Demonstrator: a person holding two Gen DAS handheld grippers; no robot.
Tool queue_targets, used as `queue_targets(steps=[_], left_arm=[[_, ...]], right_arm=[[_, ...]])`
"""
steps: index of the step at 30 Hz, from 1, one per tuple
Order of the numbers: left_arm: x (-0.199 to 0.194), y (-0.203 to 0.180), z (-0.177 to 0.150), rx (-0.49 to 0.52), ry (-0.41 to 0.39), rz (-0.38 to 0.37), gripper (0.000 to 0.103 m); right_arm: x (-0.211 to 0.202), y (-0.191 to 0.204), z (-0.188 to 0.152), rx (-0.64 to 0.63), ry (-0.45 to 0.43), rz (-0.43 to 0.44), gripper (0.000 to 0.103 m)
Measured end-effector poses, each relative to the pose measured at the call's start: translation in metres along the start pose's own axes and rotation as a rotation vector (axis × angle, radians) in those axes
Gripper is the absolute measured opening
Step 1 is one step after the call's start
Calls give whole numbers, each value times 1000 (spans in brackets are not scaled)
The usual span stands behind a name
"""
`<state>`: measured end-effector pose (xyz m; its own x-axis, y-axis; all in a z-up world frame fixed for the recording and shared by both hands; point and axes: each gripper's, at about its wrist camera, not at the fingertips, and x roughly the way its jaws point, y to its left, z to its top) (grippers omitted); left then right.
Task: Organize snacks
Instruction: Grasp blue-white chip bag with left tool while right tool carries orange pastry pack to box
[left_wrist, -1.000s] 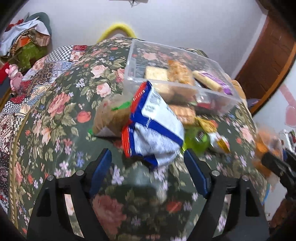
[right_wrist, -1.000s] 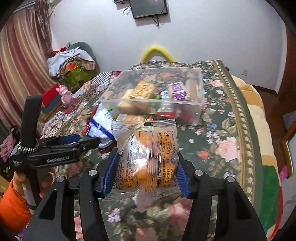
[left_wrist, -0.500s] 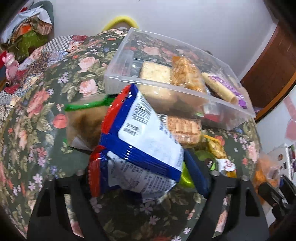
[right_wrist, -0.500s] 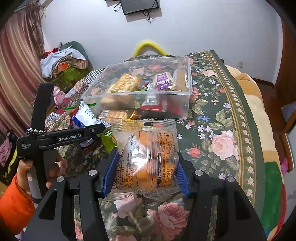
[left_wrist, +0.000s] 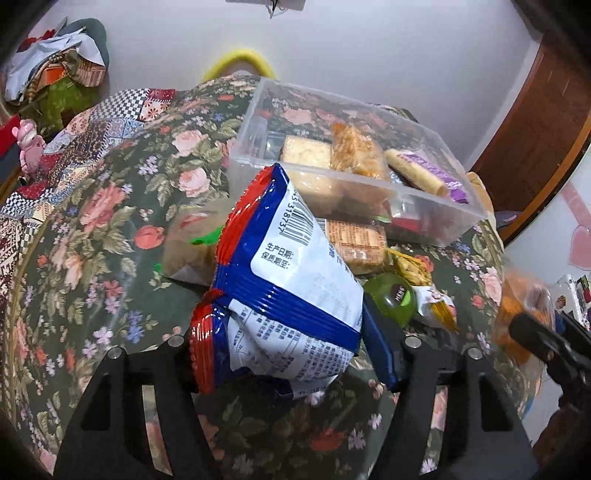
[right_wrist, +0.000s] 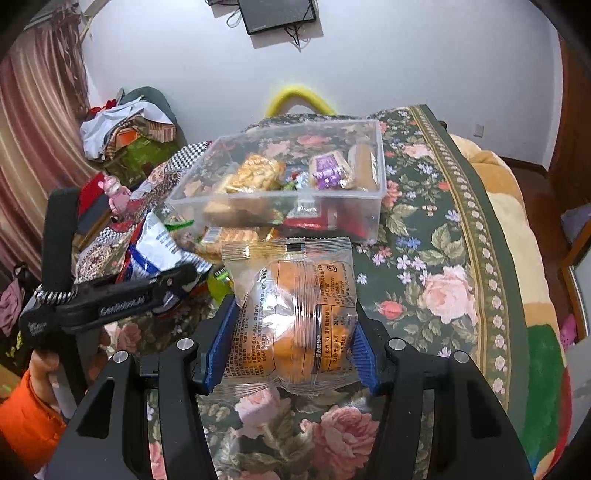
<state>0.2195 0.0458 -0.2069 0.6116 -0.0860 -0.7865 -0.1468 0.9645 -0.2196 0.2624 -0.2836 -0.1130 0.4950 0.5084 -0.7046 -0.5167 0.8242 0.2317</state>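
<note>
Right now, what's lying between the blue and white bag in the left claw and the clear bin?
In the left wrist view, an orange cracker packet lies between the blue and white bag and the clear bin.

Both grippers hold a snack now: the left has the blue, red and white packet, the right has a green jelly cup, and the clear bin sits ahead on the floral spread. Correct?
One slip: the right gripper holds a clear-wrapped orange pastry, as the right wrist view shows. The green jelly cup lies on the floral spread. The left gripper does hold the blue, red and white packet; the clear bin sits ahead.
</note>
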Motion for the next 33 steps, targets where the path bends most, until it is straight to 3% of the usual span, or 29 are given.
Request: queue_targets(steps=[7,15,24,33], left_arm=[[-40,-3,13,38,-74,-19,67],[-69,-11,52,86,-178,-17,67],[-46,-16,105,107,-203,2,67],[4,-14,145,124,-167,37,67]], right_arm=[[-5,9,18,-28,-42,-3,53],[-3,16,51,-54,-107,-11,53],[17,21,99,-97,-149,-23,53],[56,11,122,-90,-92,-14,53]])
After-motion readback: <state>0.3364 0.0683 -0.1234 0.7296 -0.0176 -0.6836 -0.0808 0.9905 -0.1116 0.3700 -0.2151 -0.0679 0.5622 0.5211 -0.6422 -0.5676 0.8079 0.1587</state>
